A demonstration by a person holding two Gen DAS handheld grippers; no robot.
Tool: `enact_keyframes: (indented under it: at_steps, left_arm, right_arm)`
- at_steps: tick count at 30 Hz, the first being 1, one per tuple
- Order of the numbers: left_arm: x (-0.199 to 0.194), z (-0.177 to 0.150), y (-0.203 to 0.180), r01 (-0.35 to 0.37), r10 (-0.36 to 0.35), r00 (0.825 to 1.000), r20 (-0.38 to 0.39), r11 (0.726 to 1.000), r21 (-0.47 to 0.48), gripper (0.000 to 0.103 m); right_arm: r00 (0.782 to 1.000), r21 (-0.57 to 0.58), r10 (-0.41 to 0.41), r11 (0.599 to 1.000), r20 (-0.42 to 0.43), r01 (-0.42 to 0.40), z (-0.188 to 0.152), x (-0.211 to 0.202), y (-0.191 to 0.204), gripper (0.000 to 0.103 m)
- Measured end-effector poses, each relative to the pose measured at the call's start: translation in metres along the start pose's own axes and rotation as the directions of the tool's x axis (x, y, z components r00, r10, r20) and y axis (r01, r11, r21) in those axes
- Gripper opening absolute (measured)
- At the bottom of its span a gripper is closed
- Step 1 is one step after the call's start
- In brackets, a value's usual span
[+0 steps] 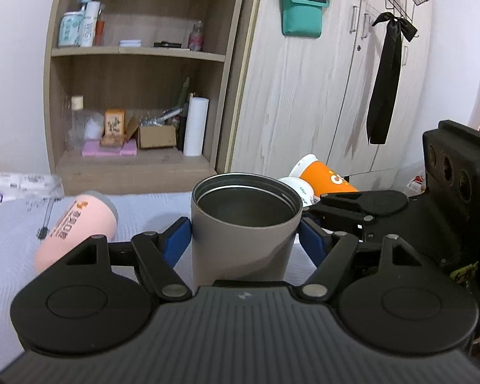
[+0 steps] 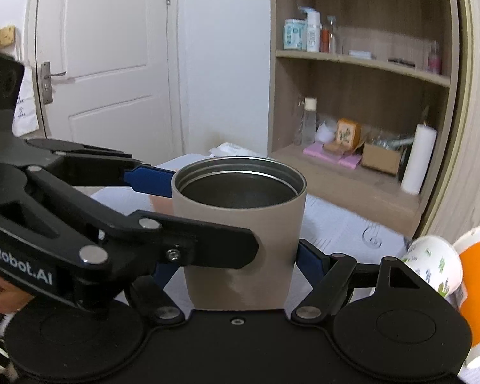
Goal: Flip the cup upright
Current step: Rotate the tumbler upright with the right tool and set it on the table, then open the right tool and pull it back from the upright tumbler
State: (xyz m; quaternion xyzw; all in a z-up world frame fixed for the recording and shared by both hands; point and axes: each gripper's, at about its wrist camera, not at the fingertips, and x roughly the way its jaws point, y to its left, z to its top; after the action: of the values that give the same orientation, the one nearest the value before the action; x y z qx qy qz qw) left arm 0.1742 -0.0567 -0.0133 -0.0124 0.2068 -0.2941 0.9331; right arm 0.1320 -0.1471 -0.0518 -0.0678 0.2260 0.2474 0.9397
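Matte taupe steel-lined tumbler [image 1: 243,224] upright on white quilted worktop [image 1: 9,249], cylindrical, mouth up. Left tool [image 1: 244,240] blue pads clamp its sides; right tool [image 2: 236,256] likewise grips it.

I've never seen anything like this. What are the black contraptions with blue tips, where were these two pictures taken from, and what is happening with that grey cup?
They are hand-held grippers, one in each of a person's hands; no robot arm is involved. Each carries a camera looking forward along its two blue-padded fingers, so one picture comes from the left gripper and the other from the right gripper.

Both are closed around the same grey metal tumbler, which stands upright with its open mouth on top; each camera also sees the other gripper beside it.

On the pale quilted cloth lie more cups on their sides: a pink paper cup, an orange paper cup and a white paper cup with green print. Behind stands a wooden shelf unit of household items.
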Motion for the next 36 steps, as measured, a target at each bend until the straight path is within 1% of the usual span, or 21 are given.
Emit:
enact_keyframes:
  at_steps: [3, 6, 9, 12, 13, 16, 21, 28, 30, 31, 32, 34, 36]
  left_arm:
    - [0.005, -0.002, 0.000, -0.005, 0.005, 1.000, 0.022, 1.000, 0.021, 0.073]
    - [0.009, -0.003, 0.000, -0.016, 0.014, 0.999, 0.041, 0.999, 0.045, 0.073]
    - [0.019, -0.005, 0.002, -0.018, 0.016, 0.999, 0.031, 0.998, 0.061, 0.073]
    - [0.027, -0.008, 0.004, -0.020, 0.020, 1.000, 0.006, 0.998, 0.058, 0.073]
    - [0.027, -0.009, 0.004, -0.021, 0.020, 1.000, 0.014, 0.998, 0.056, 0.073]
    - [0.028, -0.010, 0.004, -0.019, 0.018, 1.000, 0.026, 0.998, 0.057, 0.073]
    - [0.032, -0.008, 0.004, -0.026, 0.025, 0.999, 0.024, 0.998, 0.055, 0.073]
    - [0.033, -0.010, 0.005, -0.027, 0.026, 0.999, 0.027, 0.999, 0.021, 0.073]
    - [0.033, -0.012, 0.007, -0.029, 0.029, 1.000, 0.012, 0.999, -0.015, 0.077]
    - [0.034, -0.012, 0.008, -0.034, 0.034, 0.999, -0.004, 0.999, -0.031, 0.083]
    - [0.034, -0.012, 0.008, -0.043, 0.042, 0.999, -0.018, 0.998, -0.040, 0.084]
    - [0.030, -0.012, 0.007, -0.054, 0.054, 0.998, -0.014, 0.998, -0.040, 0.085]
    - [0.025, -0.011, 0.004, -0.073, 0.072, 0.997, -0.019, 0.997, -0.037, 0.088]
  right_arm:
    - [1.000, -0.023, -0.017, 1.000, 0.024, 0.018, -0.001, 0.005, -0.002, 0.081]
    - [0.998, -0.045, -0.008, 0.999, 0.060, 0.010, -0.004, 0.009, -0.009, 0.082]
    - [0.999, -0.058, -0.003, 0.998, 0.053, 0.006, -0.006, 0.018, -0.016, 0.082]
    - [0.999, -0.092, -0.021, 0.995, 0.038, 0.025, -0.008, 0.027, -0.016, 0.082]
    - [0.999, -0.097, -0.028, 0.995, 0.036, 0.031, -0.009, 0.029, -0.015, 0.082]
    - [0.999, -0.087, -0.034, 0.996, 0.037, 0.037, -0.009, 0.029, -0.016, 0.082]
    - [0.999, -0.077, -0.044, 0.996, 0.022, 0.045, -0.009, 0.033, -0.017, 0.083]
    - [0.999, -0.058, -0.052, 0.997, 0.014, 0.052, -0.008, 0.036, -0.019, 0.083]
    - [0.999, -0.050, -0.050, 0.997, 0.010, 0.051, -0.008, 0.035, -0.019, 0.088]
    - [0.999, -0.049, -0.041, 0.998, 0.008, 0.041, -0.009, 0.034, -0.018, 0.094]
    - [0.999, -0.051, -0.037, 0.998, 0.010, 0.037, -0.010, 0.032, -0.017, 0.097]
    - [0.998, -0.056, -0.054, 0.997, 0.011, 0.054, -0.012, 0.028, -0.014, 0.097]
    - [0.998, -0.050, -0.061, 0.997, 0.007, 0.061, -0.014, 0.022, -0.012, 0.097]
